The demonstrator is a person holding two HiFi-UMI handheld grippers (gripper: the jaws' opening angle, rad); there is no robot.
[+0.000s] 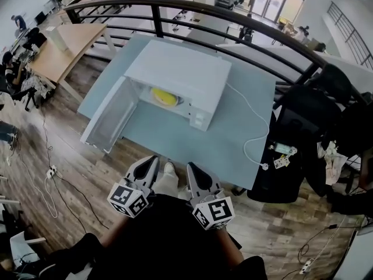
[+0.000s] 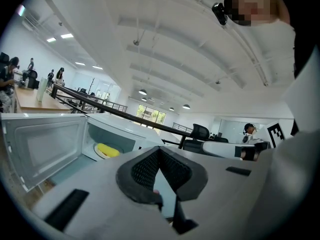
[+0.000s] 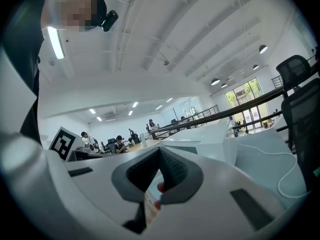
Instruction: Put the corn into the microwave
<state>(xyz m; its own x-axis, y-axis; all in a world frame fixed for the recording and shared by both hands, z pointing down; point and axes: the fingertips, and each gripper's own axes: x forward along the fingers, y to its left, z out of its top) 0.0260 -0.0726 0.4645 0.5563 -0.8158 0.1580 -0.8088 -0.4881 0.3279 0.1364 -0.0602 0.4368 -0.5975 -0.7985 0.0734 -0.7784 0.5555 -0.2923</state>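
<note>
Plainly, the corn (image 1: 164, 96) lies on a plate (image 2: 98, 154) inside the microwave (image 1: 180, 69), whose door (image 1: 111, 116) stands open over the worktop's (image 1: 233, 139) left edge. Beyond the near edge, the left claw (image 1: 152, 160) and right claw (image 1: 191, 167) are both closed and empty.

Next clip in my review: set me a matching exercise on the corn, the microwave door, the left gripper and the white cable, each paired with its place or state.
Column one:
1. corn
2. microwave door
3. left gripper
4. white cable

Column two:
A. swung open
B. lying on the table
C. inside the microwave
D. jaws shut, nothing held

Pairs: 1-C, 2-A, 3-D, 4-B.
</note>
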